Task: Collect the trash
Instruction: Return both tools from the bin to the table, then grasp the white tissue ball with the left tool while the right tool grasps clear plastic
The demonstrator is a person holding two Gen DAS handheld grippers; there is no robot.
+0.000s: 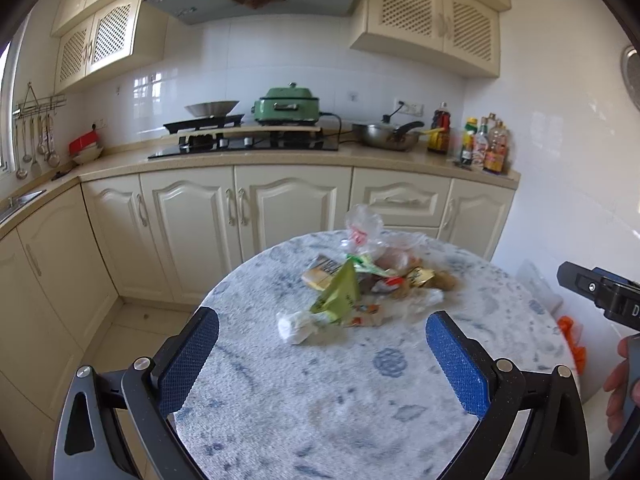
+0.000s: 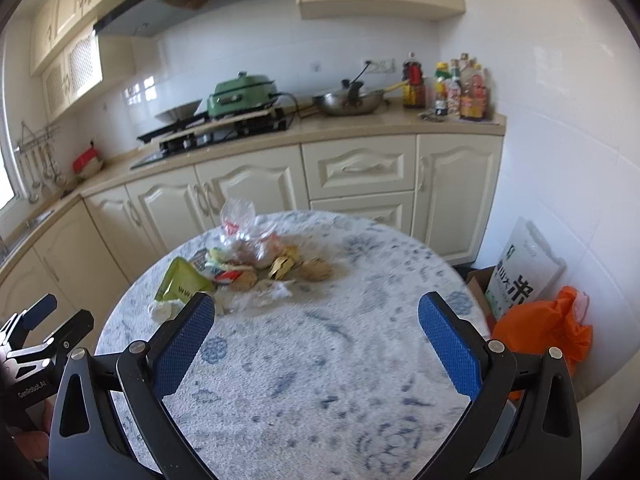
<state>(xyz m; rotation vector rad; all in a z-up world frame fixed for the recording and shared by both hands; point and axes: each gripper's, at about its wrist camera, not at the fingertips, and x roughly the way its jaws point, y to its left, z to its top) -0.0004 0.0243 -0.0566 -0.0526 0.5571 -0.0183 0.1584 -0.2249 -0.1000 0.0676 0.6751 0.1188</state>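
Observation:
A pile of trash [image 1: 372, 280] lies on the far half of a round table [image 1: 320, 400] with a blue-patterned white cloth: a green wrapper [image 1: 338, 298], a crumpled white tissue [image 1: 298, 326], a clear plastic bag [image 1: 364, 228], a gold wrapper [image 1: 420, 276] and brown lumps. In the right wrist view the same pile [image 2: 256, 268] sits left of centre on the table [image 2: 360, 380], with the green wrapper [image 2: 180, 284] nearest. My left gripper [image 1: 322, 332] hangs open just short of the tissue. My right gripper [image 2: 316, 312] is open over bare cloth, right of the pile.
Cream kitchen cabinets [image 1: 248, 212] and a counter with a stove, green pot [image 1: 288, 106], wok and bottles [image 1: 486, 144] run behind the table. An orange bag [image 2: 548, 328] and a white rice sack [image 2: 524, 268] stand on the floor at the right wall.

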